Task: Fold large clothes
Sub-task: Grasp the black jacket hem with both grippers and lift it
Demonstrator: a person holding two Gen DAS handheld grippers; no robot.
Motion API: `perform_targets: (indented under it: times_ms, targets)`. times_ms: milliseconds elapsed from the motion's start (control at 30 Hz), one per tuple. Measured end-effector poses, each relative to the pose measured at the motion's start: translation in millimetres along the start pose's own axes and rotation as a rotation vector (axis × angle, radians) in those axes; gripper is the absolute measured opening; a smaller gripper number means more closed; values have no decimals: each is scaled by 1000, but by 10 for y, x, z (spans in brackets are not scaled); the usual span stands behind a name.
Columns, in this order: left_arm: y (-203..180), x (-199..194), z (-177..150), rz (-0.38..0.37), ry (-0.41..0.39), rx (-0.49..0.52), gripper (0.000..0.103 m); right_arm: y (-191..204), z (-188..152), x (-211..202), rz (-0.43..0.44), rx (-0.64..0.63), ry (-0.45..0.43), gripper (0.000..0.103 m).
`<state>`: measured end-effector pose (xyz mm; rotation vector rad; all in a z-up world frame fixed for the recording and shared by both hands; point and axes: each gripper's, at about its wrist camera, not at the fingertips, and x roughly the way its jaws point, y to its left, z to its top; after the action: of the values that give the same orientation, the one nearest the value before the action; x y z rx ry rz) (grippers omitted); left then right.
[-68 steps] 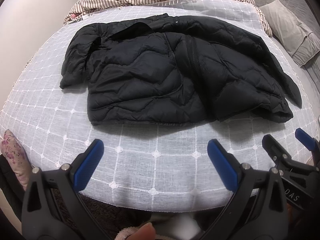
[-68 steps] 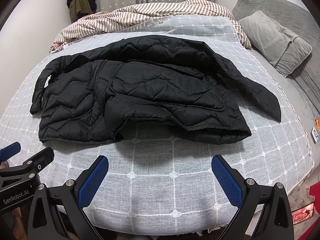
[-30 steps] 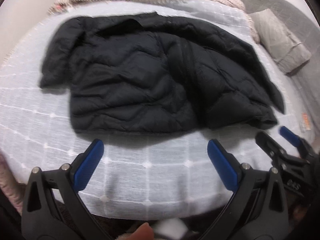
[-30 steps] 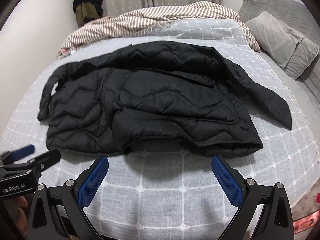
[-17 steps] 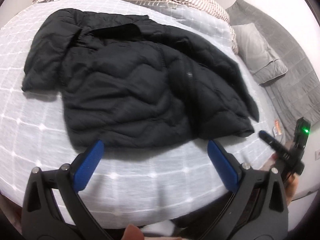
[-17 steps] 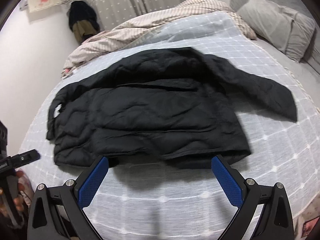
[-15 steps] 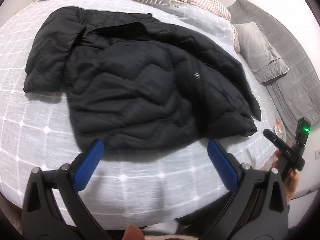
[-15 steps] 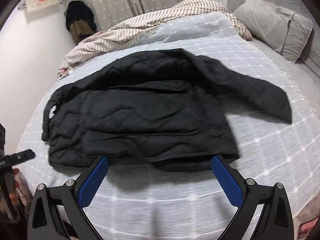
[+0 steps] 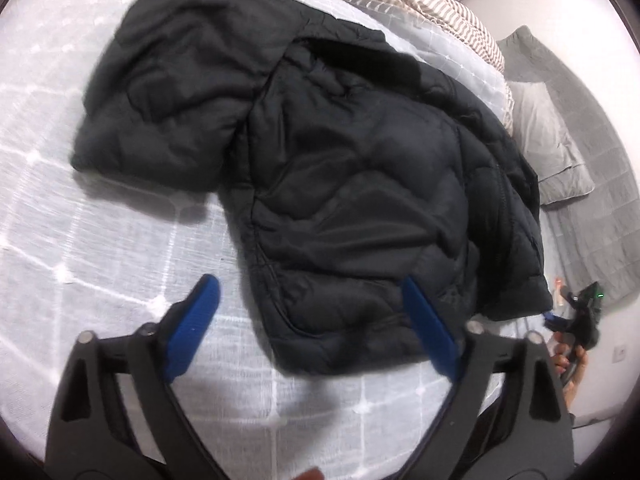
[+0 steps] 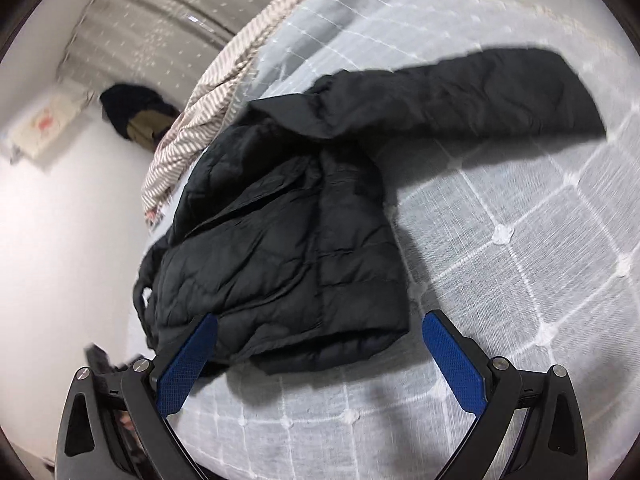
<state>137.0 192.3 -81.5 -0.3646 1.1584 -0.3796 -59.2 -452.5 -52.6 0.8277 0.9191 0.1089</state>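
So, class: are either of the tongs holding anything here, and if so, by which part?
Nothing is held. The left tongs are closing around the black puffer jacket's hem corner without pressing it; the right tongs stand open at the hem.

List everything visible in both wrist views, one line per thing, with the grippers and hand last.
puffer jacket: one, black, spread on the bed cover, unfolded
bed cover: one, pale grey with white grid, under the jacket
striped blanket: one, brown and white, bunched beyond the jacket
pillow: one, grey, beside the jacket
curtain: grey, dotted, behind the bed
dark clothing: black and olive, against the wall
left gripper: black, blue pads, closing over the hem, not pressing it
right gripper: same, open at the hem corner
hand: one, holding the right gripper
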Motion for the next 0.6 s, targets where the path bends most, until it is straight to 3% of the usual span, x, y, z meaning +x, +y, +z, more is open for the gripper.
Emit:
perform_targets:
  times_ms: [67, 133, 167, 200, 233, 300, 400, 533, 600]
  targets:
    - [92, 116, -8, -47, 11, -41, 81, -161, 44, 142, 91, 88, 25, 94]
    - [172, 239, -23, -113, 19, -93, 73, -321, 57, 307, 184, 187, 58, 71]
    - [188, 249, -31, -138, -1, -106, 73, -366, 57, 365, 208, 215, 65, 65]
    - [188, 237, -28, -155, -18, -111, 59, -411, 51, 439, 246, 247, 75, 51]
    - [181, 235, -22, -177, -5, -121, 38, -423, 42, 489, 282, 265, 79, 32]
    - [142, 196, -31, -211, 13, -131, 17, -354, 37, 471, 297, 254, 64, 14]
    - [-69, -128, -44, -152, -63, -72, 11, -126, 72, 245, 290, 179, 8, 10]
    - [-374, -768, -76, -186, -153, 2, 10, 236, 124, -223, 256, 66, -65, 9]
    - [-499, -1030, -113, -168, -173, 51, 10, 383, 80, -397, 232, 10, -77, 9]
